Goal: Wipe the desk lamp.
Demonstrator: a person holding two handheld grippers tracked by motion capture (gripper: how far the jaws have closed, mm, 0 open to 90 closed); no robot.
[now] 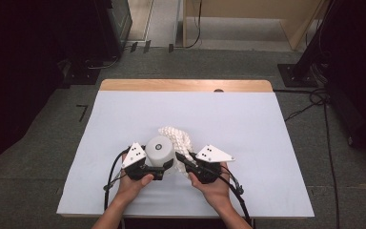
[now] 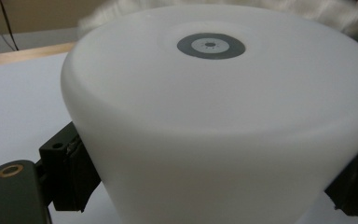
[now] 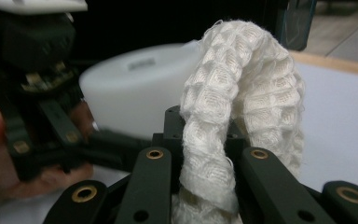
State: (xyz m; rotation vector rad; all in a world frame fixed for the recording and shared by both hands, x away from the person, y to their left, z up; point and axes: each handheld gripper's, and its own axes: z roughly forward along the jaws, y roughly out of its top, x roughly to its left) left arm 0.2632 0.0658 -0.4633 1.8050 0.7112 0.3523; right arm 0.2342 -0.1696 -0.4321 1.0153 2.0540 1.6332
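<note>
Here, from the high view, one white cup (image 1: 159,150) stands upside down near the front middle of the surface (image 1: 248,124), with one white waffle-weave cloth (image 1: 177,136) bunched just behind and to its right, touching it. The left gripper (image 1: 164,167) reaches in from the cup's near left side; the right gripper (image 1: 180,157) comes in from the right, its tip at the cloth. The white sheet lies bare on both sides and toward the far wooden edge, so there is open room all around the pair; the near edge sits just behind the person's two hands. Dark equipment and loose cables line the floor on both sides of the surface, well apart from the work.

In the left gripper view, the cup (image 2: 214,126) looms close, its flat base up with a single grey ring at the centre. The jaws stand spread wide, one to each side of the cup's wall, and both black pads lie against it, clasping the cup. A blur of cloth shows over the cup's far rim.

In the right gripper view, the jaws are pressed together on a fold of the cloth (image 3: 242,102), which arches up and over them. The cup (image 3: 140,88) stands just beyond, with the left gripper (image 3: 42,112) and a hand (image 3: 0,154) at its side, blocking the way leftward.
</note>
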